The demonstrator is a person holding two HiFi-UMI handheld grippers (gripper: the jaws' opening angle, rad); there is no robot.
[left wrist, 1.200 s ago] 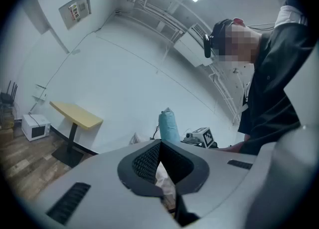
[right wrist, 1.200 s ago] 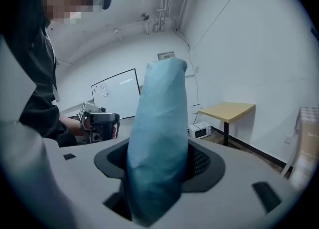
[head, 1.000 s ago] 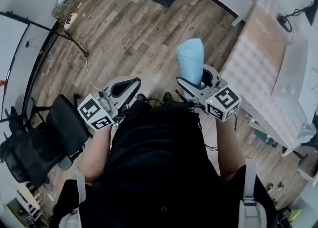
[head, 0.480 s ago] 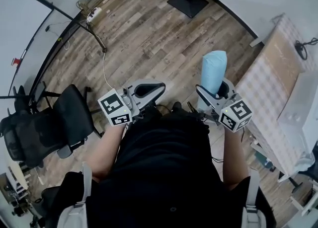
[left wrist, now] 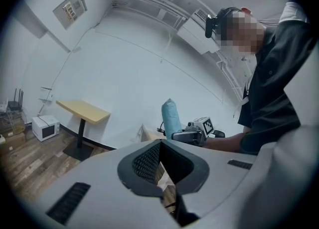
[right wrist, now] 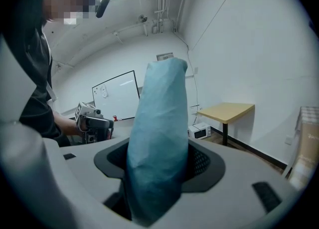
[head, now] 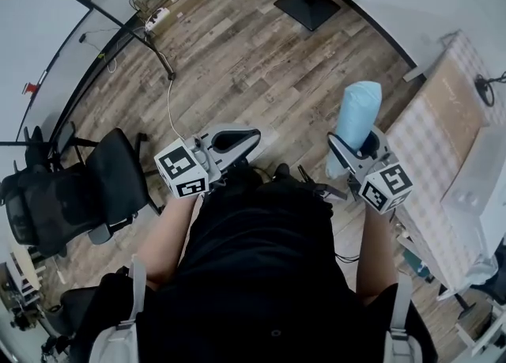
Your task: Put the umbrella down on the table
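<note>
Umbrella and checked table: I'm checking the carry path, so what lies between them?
Only bare wooden floor, as the head view shows; the umbrella, held by the right gripper, is not yet over the table.

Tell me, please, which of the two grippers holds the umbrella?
The right gripper: its jaws are shut on the blue umbrella, which stands up between them. The left gripper is shut on nothing.
</note>
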